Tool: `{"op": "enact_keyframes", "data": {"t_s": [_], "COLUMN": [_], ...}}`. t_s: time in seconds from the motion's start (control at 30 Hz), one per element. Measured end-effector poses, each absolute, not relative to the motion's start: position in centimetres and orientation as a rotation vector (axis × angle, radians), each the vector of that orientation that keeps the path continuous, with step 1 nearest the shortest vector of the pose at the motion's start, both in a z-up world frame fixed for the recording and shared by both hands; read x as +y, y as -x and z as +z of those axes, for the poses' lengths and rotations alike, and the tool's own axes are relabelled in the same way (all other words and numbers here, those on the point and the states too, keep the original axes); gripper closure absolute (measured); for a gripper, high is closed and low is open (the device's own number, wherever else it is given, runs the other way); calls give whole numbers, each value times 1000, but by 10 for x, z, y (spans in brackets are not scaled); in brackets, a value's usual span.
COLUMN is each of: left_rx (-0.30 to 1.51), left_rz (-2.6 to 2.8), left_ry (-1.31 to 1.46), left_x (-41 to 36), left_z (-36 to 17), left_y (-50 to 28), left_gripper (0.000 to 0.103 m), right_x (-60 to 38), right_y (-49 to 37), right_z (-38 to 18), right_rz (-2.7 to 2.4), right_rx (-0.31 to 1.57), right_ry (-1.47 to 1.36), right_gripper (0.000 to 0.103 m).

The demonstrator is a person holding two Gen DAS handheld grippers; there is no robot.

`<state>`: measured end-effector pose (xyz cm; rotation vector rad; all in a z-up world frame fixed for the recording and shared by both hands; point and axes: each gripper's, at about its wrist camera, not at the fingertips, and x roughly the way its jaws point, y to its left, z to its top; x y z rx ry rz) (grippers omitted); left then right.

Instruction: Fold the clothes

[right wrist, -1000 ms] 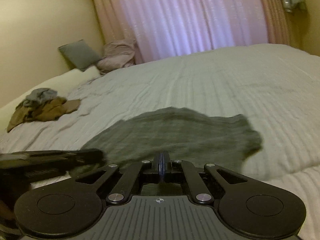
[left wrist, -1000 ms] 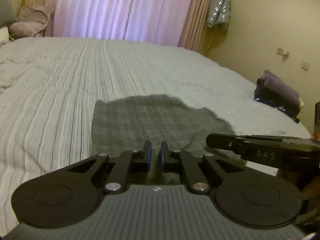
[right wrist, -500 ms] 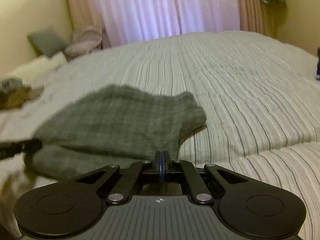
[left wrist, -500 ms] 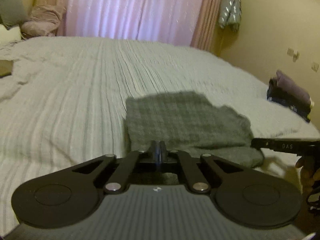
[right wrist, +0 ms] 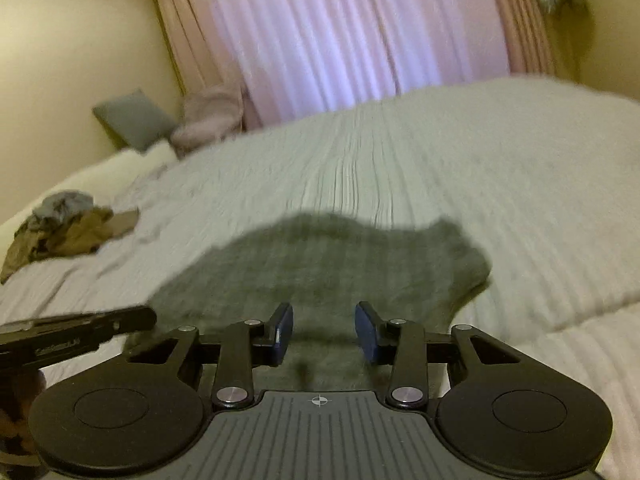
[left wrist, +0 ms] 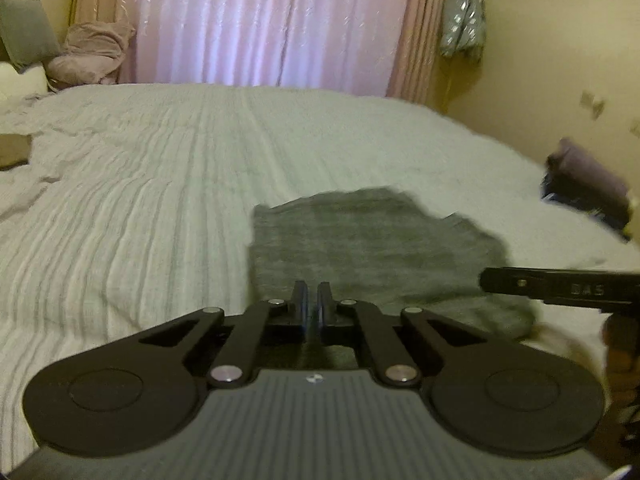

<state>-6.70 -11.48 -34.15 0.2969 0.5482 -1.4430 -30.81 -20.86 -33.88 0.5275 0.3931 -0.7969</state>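
— Starting with our left gripper (left wrist: 313, 300): we see its fingers clenched, with only a thin slit between them. We cannot see any cloth caught in it.

— And our right gripper (right wrist: 324, 328) is released. Its jaws are opening and stand well apart, with the grey garment (right wrist: 328, 264) lying below the gap and neither pad pressing on it.

— What does each view give us that the other doesn't?

— Only the left view shows the folded stack (left wrist: 588, 184) at the right edge of the bed (left wrist: 160, 200) and a silvery jacket (left wrist: 464, 20) hanging on the wall at the upper right. Only the right view shows the loose heap of clothes (right wrist: 64, 228) at the middle left and a grey pillow (right wrist: 134, 120) above it. Each view catches the other gripper coming in from the side.

— Which way does the garment run?

— In the right view its long side stretches across the frame from lower left to right and ends in a rounded corner. In the left view it spreads away from the fingers toward the right.

— And how does it look?

— It lies flat on the bed just past both grippers, in the lower middle of each frame. It is grey and soft with a faint check, its edges are blurred, and there is a thicker roll along the near right edge.
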Motion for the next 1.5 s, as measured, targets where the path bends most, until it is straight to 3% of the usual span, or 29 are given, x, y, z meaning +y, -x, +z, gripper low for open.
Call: {"op": "enact_keyframes", "data": {"t_s": [0.23, 0.5, 0.7, 0.83, 1.03, 1.23, 1.33, 1.5], "left_rx": [677, 571, 666, 612, 554, 558, 604, 688], "left_rz": [-1334, -1433, -1436, -1427, -1513, -1550, -1515, -1494], "left_ry": [-275, -150, -277, -253, -260, -379, -426, -337], "left_x": [-121, -84, -104, -104, -158, -225, -248, -244], "left_z": [-384, -325, -353, -334, -311, -337, -363, -356], "left_y": [21, 52, 62, 53, 59, 73, 64, 46], "left_gripper": [103, 103, 102, 103, 102, 102, 100, 101], "right_x": [-226, -187, -192, -208, -243, -276, -304, -323], "right_y": [323, 329, 324, 343, 314, 250, 237, 263], "right_z": [-364, -331, -352, -343, -320, -341, -369, -362], "right_rz": [-899, -876, -934, -1009, -917, -756, -770, -776], "right_rx": [455, 380, 513, 511, 450, 516, 591, 510], "right_ry": [-577, -474, -449, -456, -337, -261, -342, -563], "right_gripper": [63, 63, 63, 63, 63, 63, 63, 63]}}
